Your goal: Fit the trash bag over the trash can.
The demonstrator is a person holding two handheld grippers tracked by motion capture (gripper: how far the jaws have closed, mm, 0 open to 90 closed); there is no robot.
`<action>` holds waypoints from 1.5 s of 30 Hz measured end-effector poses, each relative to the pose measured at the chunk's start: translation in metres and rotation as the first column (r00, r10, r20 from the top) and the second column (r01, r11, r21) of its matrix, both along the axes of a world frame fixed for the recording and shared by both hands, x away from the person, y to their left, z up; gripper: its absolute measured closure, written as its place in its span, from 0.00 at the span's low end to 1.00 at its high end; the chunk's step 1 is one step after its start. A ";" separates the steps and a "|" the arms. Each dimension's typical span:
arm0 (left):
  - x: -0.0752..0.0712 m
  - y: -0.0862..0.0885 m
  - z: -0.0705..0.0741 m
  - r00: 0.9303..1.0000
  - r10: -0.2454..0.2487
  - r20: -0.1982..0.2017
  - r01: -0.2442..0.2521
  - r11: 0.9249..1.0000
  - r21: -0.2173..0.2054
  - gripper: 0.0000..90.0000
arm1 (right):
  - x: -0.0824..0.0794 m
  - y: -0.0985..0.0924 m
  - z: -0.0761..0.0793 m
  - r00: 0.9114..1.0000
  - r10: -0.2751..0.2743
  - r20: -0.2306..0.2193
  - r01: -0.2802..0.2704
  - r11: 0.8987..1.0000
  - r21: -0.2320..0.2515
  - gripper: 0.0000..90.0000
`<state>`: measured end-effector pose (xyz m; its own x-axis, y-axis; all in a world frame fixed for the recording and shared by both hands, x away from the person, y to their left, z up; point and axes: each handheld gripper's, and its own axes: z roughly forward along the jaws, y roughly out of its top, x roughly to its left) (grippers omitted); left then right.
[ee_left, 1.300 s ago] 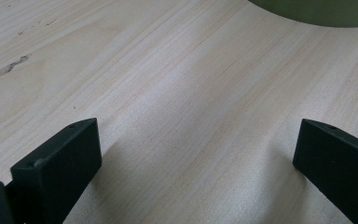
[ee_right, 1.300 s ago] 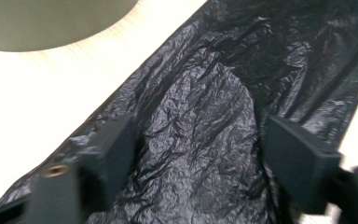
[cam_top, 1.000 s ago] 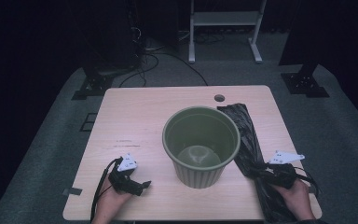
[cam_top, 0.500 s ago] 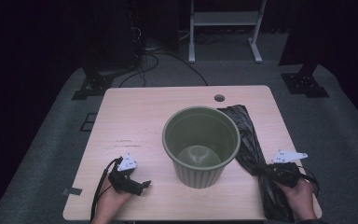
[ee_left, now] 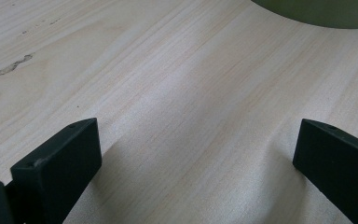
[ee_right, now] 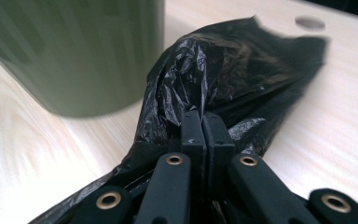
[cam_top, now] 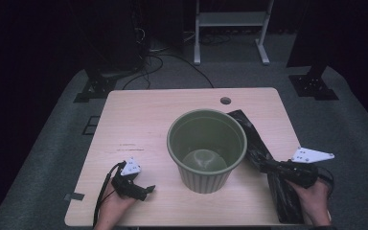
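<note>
Altogether, one green ribbed bin (cam_top: 206, 151) stands mid-desk (cam_top: 139, 124), and one crumpled black plastic bag (cam_top: 256, 143) lies just right of it, touching its side. Two grippers show: the right gripper (cam_top: 268, 165) has its jaws pinched tight on the bag; the left gripper (cam_top: 146, 190) rests near the front edge, jaws wide apart over bare wood.

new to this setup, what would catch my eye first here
The big green bin standing mid-table draws the eye first. Right beside it lies a crumpled black plastic bag, pinched by the shut right gripper. The left gripper rests open on the bare wooden table.
</note>
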<state>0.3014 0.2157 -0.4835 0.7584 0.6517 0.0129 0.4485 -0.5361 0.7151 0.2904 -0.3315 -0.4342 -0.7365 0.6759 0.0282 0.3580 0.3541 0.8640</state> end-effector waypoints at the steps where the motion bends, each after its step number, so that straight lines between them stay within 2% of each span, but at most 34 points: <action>1: 0.000 0.000 0.000 1.000 0.000 0.000 0.000 1.000 0.000 0.00 | 0.000 -0.001 0.003 1.000 0.004 0.011 -0.004 1.000 0.018 0.98; 9: 0.000 0.000 0.000 1.000 0.000 0.000 0.000 1.000 0.000 0.00 | -0.003 -0.007 0.028 0.997 0.023 0.070 -0.031 0.993 0.112 0.98; 13: 0.000 0.000 0.000 1.000 0.000 0.000 0.000 1.000 0.001 0.00 | -0.005 -0.008 0.042 0.993 0.025 0.114 -0.040 0.990 0.133 0.98; 20: 0.001 0.000 0.000 1.000 0.001 -0.001 -0.001 1.000 0.002 0.00 | -0.009 -0.009 0.068 0.984 0.049 0.169 -0.081 0.978 0.191 0.98; 22: 0.001 0.000 0.000 1.000 0.002 -0.001 -0.002 1.000 0.001 0.00 | -0.010 -0.009 0.076 0.980 0.055 0.193 -0.096 0.973 0.210 0.98; 23: 0.001 0.000 0.000 1.000 0.002 -0.001 -0.002 1.000 0.001 0.00 | -0.010 -0.009 0.084 0.975 0.063 0.212 -0.113 0.966 0.232 0.99; 27: 0.001 0.000 0.000 1.000 0.002 -0.002 -0.001 1.000 0.002 0.00 | -0.010 -0.006 0.101 0.967 0.077 0.243 -0.136 0.962 0.236 0.99; 28: 0.001 0.000 0.000 1.000 0.002 -0.002 -0.001 1.000 0.002 0.00 | -0.010 -0.006 0.101 0.967 0.077 0.243 -0.136 0.962 0.236 0.99; 29: 0.001 0.000 0.000 1.000 0.002 -0.002 -0.002 1.000 0.001 0.00 | -0.010 -0.005 0.111 0.962 0.086 0.259 -0.150 0.960 0.236 0.99; 33: 0.001 0.000 0.000 1.000 0.003 -0.003 -0.003 1.000 0.001 0.00 | -0.009 -0.001 0.131 0.952 0.101 0.290 -0.174 0.955 0.240 0.99; 34: 0.001 0.000 0.000 1.000 0.003 -0.003 -0.003 1.000 0.001 0.00 | -0.009 -0.001 0.131 0.952 0.101 0.290 -0.174 0.955 0.240 0.99; 35: 0.001 0.000 0.000 1.000 0.003 -0.003 -0.003 1.000 0.001 0.00 | -0.009 0.000 0.136 0.948 0.106 0.302 -0.182 0.954 0.238 0.99; 36: 0.001 0.000 0.000 1.000 0.004 -0.003 -0.004 1.000 0.001 0.00 | -0.009 0.002 0.146 0.940 0.112 0.322 -0.197 0.950 0.244 0.99; 39: 0.001 0.000 0.000 1.000 0.005 0.000 -0.005 1.000 -0.002 0.00 | -0.009 0.006 0.159 0.930 0.124 0.347 -0.218 0.944 0.247 0.99; 40: 0.001 0.000 0.000 1.000 0.005 0.000 -0.005 1.000 -0.002 0.00 | -0.009 0.006 0.159 0.930 0.124 0.347 -0.218 0.944 0.247 0.99; 41: 0.001 0.000 0.000 1.000 0.005 0.000 -0.005 1.000 -0.002 0.00 | -0.008 0.010 0.168 0.923 0.134 0.361 -0.235 0.939 0.252 0.99; 45: 0.001 0.000 0.000 1.000 0.005 0.000 -0.005 1.000 -0.002 0.00 | -0.008 0.018 0.186 0.907 0.157 0.390 -0.269 0.929 0.253 0.99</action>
